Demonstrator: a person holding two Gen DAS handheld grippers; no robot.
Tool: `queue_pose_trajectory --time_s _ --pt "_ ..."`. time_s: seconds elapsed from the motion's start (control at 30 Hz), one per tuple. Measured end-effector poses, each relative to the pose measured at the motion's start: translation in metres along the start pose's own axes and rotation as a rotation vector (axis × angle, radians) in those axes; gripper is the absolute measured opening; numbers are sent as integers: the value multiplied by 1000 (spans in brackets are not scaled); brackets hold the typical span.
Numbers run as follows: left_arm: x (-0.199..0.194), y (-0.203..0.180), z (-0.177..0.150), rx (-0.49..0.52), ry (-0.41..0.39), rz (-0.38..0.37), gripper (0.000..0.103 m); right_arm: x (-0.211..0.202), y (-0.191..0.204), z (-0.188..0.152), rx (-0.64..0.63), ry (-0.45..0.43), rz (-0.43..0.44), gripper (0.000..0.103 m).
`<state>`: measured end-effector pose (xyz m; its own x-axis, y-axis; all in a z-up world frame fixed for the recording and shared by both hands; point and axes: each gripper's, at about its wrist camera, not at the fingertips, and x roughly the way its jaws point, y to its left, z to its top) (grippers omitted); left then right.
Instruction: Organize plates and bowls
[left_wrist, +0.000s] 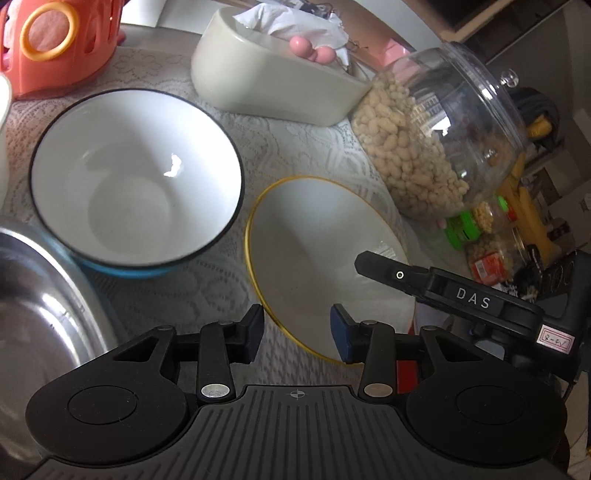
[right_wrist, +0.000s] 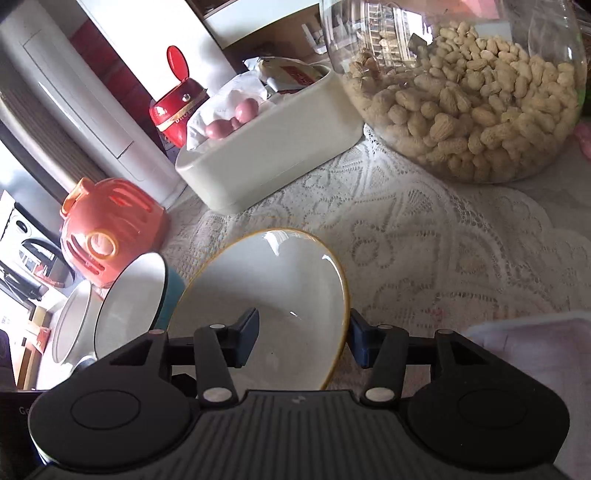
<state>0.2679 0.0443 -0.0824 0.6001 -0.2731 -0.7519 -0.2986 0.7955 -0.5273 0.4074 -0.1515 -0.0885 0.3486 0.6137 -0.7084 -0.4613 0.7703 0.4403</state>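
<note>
on the lace cloth (right_wrist: 424, 236) sits a white plate (left_wrist: 325, 254) with a yellow rim, near the table's edge, and beside it a white bowl (left_wrist: 136, 177) with a dark rim and blue outside. the two stand close together but apart in the left view. a glass jar (left_wrist: 439, 140) of peanuts stands just behind the plate, and a cream tub (left_wrist: 266, 81) holding tissue and pink balls lies farther back, with an orange basket (left_wrist: 62, 40) off in the corner.

the left gripper (left_wrist: 297, 334) hangs over the near rim of the plate, its fingers spread apart and holding nothing; the yellow rim shows in the gap between them. only this view shows a steel basin (left_wrist: 40, 302) at the bowl's near side, and the right gripper (left_wrist: 443, 291) reaching in from the right side of the plate.

the right gripper (right_wrist: 301, 339) has its fingers wide apart, one over the plate's inside and the other outside its rim; whether either pad touches the plate cannot be told. only this view shows a second white dish (right_wrist: 70, 321) behind the bowl, a red canister (right_wrist: 177, 103) with its lid flipped up behind the tub, and a pale pink cloth (right_wrist: 535, 339) at the right.
</note>
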Motion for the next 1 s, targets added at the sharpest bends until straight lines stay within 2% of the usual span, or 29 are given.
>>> queue_pose_trajectory --time_s 0.17,0.33,0.4,0.47,0.57,0.67,0.83,0.9,1.0 --pt "-28 1 -47 80 49 6 44 -23 16 -40 -52 46 19 57" --pt "-54 13 -71 78 60 3 43 -39 38 -78 -139 82 43 60" --pt "-60 18 -74 68 64 -3 43 -42 41 -86 -145 103 60 60" --pt "-59 25 -73 42 64 -16 34 -42 42 -90 -161 120 76 60" --pt "-56 31 -68 5 39 -2 33 -39 39 -88 -134 111 82 60" --pt "-52 28 -65 13 24 22 33 -32 37 -83 -85 97 86 60" --pt "-55 22 -71 51 52 66 34 -32 41 -86 -65 99 87 62" --pt "-58 25 -74 52 59 67 34 -36 43 -90 -75 109 106 62" --pt "-65 30 -73 31 54 29 30 -36 47 -95 -109 117 102 62"
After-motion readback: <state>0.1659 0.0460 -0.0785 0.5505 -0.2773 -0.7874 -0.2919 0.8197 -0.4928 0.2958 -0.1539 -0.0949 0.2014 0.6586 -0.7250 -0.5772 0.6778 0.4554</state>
